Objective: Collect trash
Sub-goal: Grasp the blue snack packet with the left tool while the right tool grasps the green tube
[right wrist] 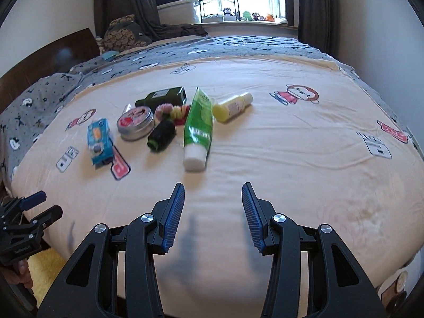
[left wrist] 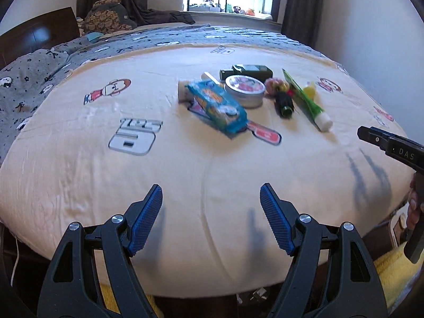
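Both grippers hang released and empty over the near edge of the bed [left wrist: 79, 185], left gripper [left wrist: 210, 218] wider than right gripper [right wrist: 213, 217], with the trash, green tube [right wrist: 198, 129] nearest, clustered mid-bed and within reach ahead

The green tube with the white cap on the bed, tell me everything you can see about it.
The green tube is a soft squeeze tube, apparently plastic, bright green with pale print too blurred to read, and a wide white cap. It lies flat on the cream bedsheet, cap toward the cameras, crimped end toward the window. The yellow bottle lies at its right, touching or nearly so; the hair ties sit at its left. Neither tool touches it.
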Available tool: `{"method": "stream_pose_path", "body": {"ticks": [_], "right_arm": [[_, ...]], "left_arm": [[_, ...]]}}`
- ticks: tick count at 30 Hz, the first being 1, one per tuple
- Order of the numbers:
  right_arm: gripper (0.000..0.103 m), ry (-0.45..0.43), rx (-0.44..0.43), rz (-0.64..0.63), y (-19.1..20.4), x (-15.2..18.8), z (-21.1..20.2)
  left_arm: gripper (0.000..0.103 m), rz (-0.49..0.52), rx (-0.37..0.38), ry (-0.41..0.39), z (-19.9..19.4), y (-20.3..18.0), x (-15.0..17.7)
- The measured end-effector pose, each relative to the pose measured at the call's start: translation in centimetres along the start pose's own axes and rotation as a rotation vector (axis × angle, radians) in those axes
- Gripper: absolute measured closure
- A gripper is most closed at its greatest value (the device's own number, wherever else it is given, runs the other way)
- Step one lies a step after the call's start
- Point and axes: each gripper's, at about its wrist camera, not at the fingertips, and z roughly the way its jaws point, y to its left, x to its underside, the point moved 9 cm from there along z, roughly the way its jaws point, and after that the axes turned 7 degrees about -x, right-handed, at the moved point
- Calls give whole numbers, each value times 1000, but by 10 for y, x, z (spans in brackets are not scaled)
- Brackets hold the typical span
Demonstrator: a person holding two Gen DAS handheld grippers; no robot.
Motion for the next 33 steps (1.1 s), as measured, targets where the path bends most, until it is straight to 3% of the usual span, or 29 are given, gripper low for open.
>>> {"method": "stream_pose_path", "body": {"ticks": [13,22,31,33], "right_arm": [[57,40,3,13,7,-33,64],[57,111,-32,84,1,-41,104],[60,126,-27,71,-2,-43,115],[66,122,-33,72,-4,-44,113]], "left_arm": [[31,-35,-41,3,52,-6,-60],[32,-121,21,70,90,-10,-75],[39,-92,11,110,119,-24,-90],[49,-59,-23,104,124,-28,-92]]}}
